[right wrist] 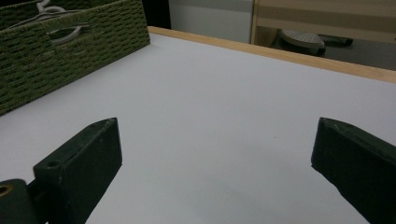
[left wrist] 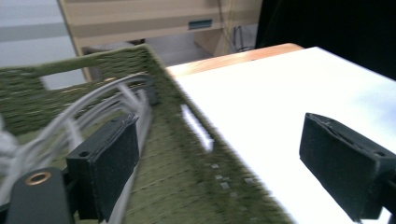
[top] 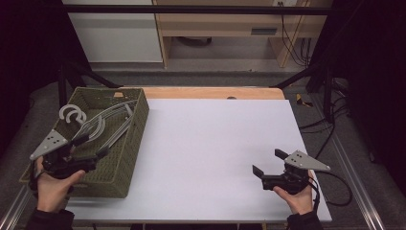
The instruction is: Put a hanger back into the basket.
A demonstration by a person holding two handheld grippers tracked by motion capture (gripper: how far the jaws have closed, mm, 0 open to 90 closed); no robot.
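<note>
A green woven basket [top: 136,125] stands on the left of the white table [top: 215,143] and holds several grey clothes hangers [top: 103,125], whose pale hooks [top: 72,114] point to the far left. My left gripper [top: 91,147] hovers over the basket's near end, open. In the left gripper view [left wrist: 222,123] one jaw is inside the basket [left wrist: 196,140] beside the hangers [left wrist: 79,116], and the other is over the table; nothing is pinched. My right gripper [top: 268,162] rests open at the table's near right, and nothing lies between its jaws [right wrist: 218,123].
A wooden strip [top: 215,92] runs along the table's far edge. Beyond it are a wooden desk [top: 215,24] and a white cabinet [top: 115,38]. Cables [top: 335,191] trail off the right side. A black bar [top: 191,9] crosses overhead.
</note>
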